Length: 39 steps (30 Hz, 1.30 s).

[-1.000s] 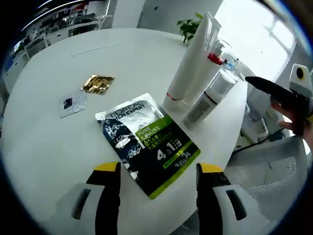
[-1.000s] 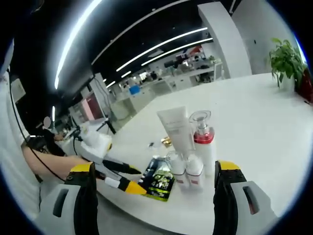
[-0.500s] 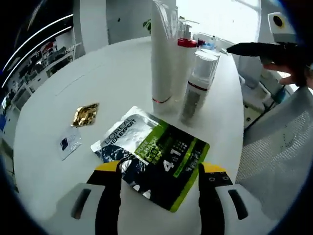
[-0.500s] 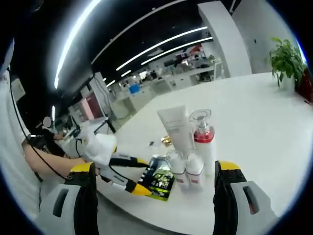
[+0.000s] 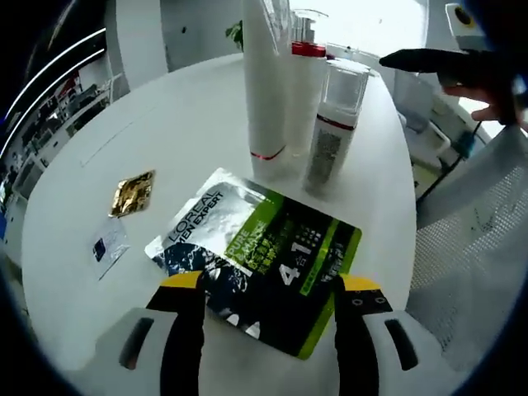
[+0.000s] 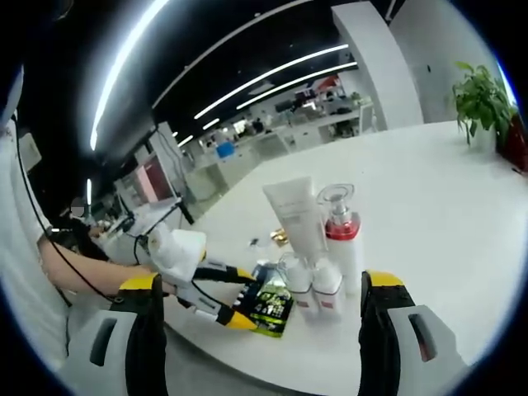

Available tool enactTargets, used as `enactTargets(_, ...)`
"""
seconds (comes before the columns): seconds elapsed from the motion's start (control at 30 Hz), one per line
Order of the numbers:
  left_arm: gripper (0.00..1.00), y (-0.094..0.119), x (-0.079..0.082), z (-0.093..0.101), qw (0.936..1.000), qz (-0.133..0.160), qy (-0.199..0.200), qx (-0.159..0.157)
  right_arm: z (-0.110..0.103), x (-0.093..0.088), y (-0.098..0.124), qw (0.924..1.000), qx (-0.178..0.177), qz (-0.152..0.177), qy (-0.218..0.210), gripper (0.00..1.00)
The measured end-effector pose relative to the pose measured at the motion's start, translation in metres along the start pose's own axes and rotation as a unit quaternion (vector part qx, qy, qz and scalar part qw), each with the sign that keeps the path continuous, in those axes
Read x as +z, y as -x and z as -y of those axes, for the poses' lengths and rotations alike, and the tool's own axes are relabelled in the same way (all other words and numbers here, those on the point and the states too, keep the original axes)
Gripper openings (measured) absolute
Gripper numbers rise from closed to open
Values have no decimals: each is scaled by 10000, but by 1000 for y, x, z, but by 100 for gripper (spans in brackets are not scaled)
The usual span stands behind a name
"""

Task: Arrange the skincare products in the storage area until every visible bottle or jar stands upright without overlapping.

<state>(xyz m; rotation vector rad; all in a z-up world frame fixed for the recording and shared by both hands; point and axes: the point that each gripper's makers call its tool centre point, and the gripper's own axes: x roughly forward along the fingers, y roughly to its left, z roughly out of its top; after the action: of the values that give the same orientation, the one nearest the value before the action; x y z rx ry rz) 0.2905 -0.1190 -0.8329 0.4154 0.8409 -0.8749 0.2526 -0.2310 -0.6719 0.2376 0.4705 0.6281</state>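
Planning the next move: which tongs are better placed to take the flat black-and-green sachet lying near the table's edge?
Left. The left tongs are open, straddling the near end of the sachet; the right tongs hang back beyond the table edge.

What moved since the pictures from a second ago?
The left gripper moved in over the green-and-black sachet, its open jaws now either side of the near edge, not gripping. The right gripper stayed put and open. The white tube and bottles stayed standing.
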Motion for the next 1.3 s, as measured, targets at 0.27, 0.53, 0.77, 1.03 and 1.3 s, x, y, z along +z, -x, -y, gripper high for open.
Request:
enactTargets(0.27, 59, -1, 2, -2, 10000, -20, 26, -2, 0, 0, 0, 10000, -4, -8, 10, 98)
enactTargets(0.53, 60, 2, 4, -4, 9999, 30, 102, 37, 0, -1, 0, 10000, 17, -33, 9, 99)
enactTargets(0.77, 62, 9, 13, -6, 9998, 158, 141, 62, 1, -5, -3, 9999, 7, -130, 110, 99)
enactTargets(1.03, 65, 21, 15, -5, 9994, 208, 236, 131, -2, -9, -5, 9992, 74, -259, 284, 99)
enactTargets(1.3, 68, 36, 16, -4, 9985, 335, 353, 233, -3, -11, -5, 9986, 56, -336, 413, 99)
